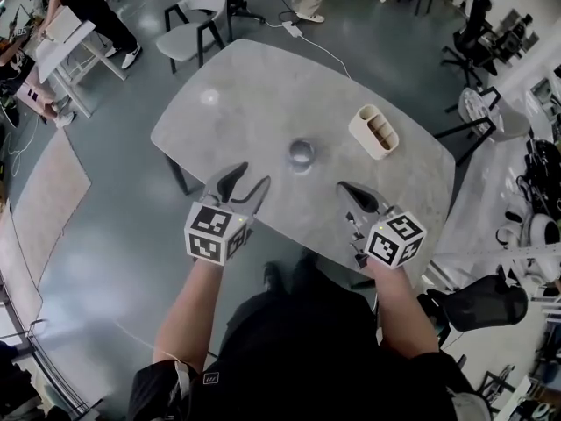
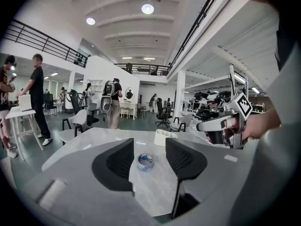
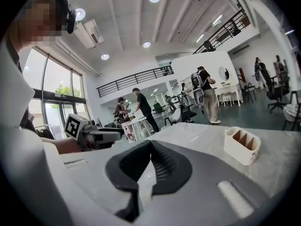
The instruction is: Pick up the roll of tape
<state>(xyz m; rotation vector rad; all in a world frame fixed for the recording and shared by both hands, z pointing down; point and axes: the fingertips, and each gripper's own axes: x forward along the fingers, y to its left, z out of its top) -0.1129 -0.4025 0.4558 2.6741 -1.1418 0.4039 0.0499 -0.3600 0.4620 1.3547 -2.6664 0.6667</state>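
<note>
Tabletop: grey marbled tabletop (image 1: 263, 86) is bearing a silvery-blue roll of tape (image 1: 301, 153) at its centre.
Left: left gripper (image 1: 254, 174) is gaping, empty, on the near side.
Right: right gripper (image 1: 344, 188) is sitting clenched, empty.
Approach: under way; next, probably reaching farther and straddling the roll.

Tape roll (image 1: 301, 153): small, shiny, bluish-clear ring. Lies flat, hole up, on grey table (image 1: 254, 95), near its middle.

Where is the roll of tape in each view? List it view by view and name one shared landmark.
Head view: roll of tape near picture centre, slightly above the middle.
Left gripper view: roll of tape low centre.
Right gripper view: not in it.
Shared landmark: white divided holder, in all three views.
</note>
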